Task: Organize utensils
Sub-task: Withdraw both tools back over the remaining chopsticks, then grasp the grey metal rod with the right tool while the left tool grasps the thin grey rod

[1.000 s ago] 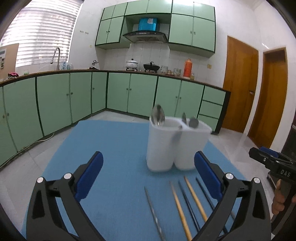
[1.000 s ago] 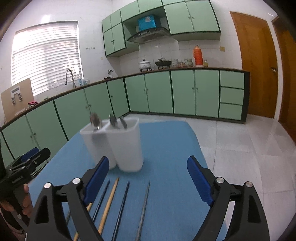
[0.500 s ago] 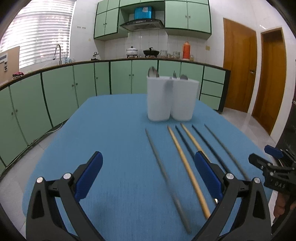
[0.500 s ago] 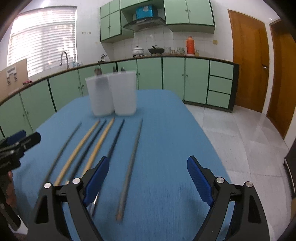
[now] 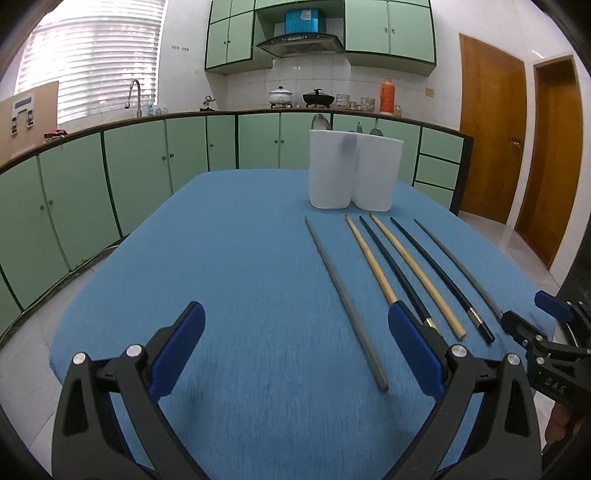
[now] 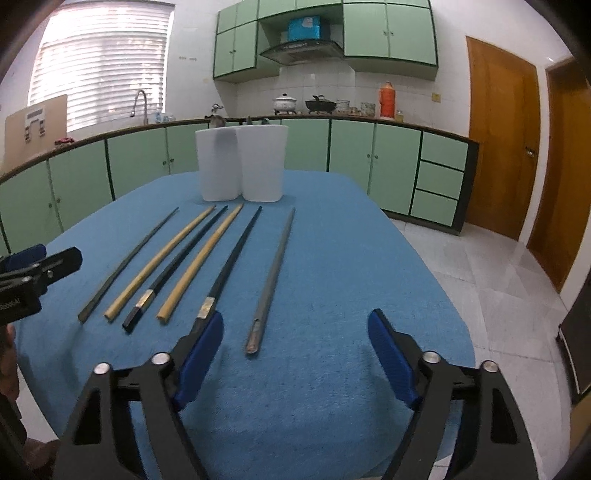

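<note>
Kitchen background. A blue cloth point(image 5: 236, 258) covers the table. Green base cabinets point(image 5: 140, 170) run along the walls under a dark counter point(image 5: 110, 123); green wall cabinets point(image 5: 388, 29) flank a range hood point(image 5: 300, 43) with a blue box point(image 5: 302, 21) on top. On the counter stand a white pot point(image 5: 280, 96), a black pot point(image 5: 318, 98), an orange flask point(image 5: 386, 95) and a faucet point(image 5: 133, 92). A window with white blinds point(image 5: 92, 59) is at left, a cardboard panel point(image 5: 27, 110) beside it. Two wooden doors point(image 5: 491, 140) stand at right above a pale tiled floor point(image 6: 498, 280).
</note>
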Demonstrator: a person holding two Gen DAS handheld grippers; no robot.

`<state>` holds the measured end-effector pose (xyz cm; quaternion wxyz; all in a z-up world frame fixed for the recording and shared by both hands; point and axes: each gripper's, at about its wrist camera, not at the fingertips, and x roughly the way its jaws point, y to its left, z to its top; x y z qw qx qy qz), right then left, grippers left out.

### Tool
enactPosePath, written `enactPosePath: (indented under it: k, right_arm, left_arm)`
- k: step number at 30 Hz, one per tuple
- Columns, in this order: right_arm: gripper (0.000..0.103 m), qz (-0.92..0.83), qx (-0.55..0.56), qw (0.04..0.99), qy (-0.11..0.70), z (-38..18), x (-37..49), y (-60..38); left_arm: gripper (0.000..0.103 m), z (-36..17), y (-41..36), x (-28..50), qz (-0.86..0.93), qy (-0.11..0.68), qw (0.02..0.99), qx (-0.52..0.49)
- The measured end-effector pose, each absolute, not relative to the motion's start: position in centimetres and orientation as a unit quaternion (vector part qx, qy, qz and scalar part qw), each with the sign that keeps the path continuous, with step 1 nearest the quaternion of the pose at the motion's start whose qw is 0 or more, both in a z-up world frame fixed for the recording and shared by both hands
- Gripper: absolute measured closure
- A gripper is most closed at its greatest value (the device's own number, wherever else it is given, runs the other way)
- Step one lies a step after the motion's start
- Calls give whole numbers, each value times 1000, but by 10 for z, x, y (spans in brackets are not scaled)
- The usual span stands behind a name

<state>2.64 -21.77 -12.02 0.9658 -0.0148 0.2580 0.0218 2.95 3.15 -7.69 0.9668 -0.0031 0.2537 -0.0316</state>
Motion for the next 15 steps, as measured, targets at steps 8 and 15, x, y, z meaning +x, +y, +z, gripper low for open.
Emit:
enactPosePath:
  k: [8,15]
  right_arm:
    - [52,31,-16,965,259,-130,26,-213]
    - [77,41,-17,967,253,-133,24,-209]
  left_arm:
    - [7,-82,26,24,-33,251,968,3]
    - [7,-84,21,23,-40,249,968,0]
